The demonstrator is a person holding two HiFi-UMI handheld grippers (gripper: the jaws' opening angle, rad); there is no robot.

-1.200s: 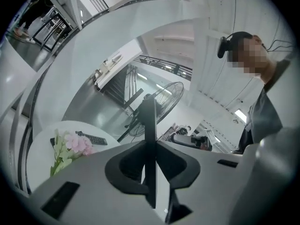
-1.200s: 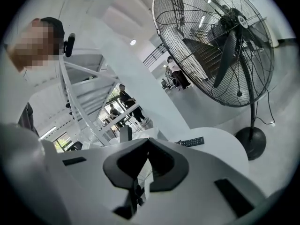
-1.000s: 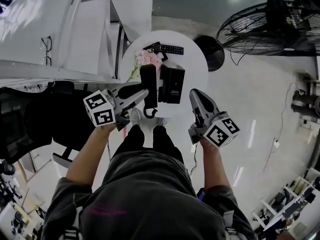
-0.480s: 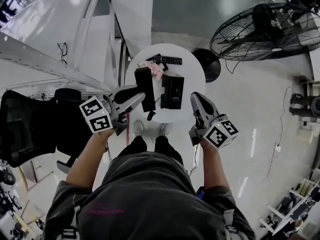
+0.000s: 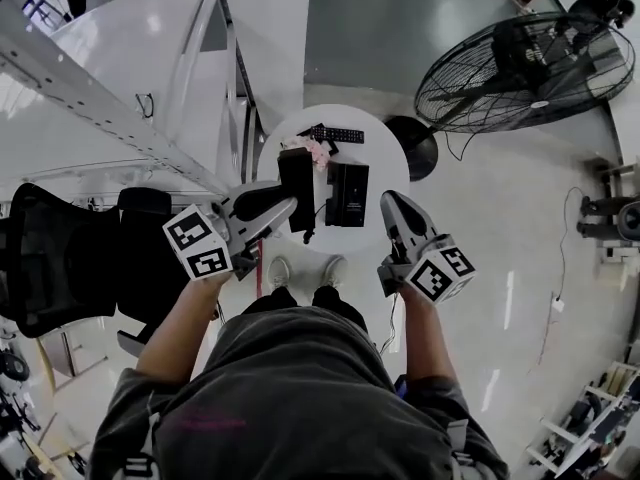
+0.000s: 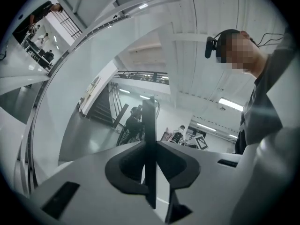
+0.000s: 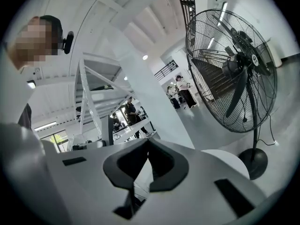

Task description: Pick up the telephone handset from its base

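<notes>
The black telephone handset hangs well above the small round white table, with its curled cord dangling below. My left gripper is shut on its side; in the left gripper view the handset is a thin dark bar clamped between the pads. The black telephone base stays on the table, just right of the handset. My right gripper hovers to the right of the base, shut and holding nothing; the right gripper view shows its pads meeting.
A black remote and pink flowers lie at the table's far side. A large standing fan with a round base is at the right. A black office chair and white shelving stand left.
Both grippers have risen and the handset has gone up with the left one, farther from the table. The base has stayed in place.
</notes>
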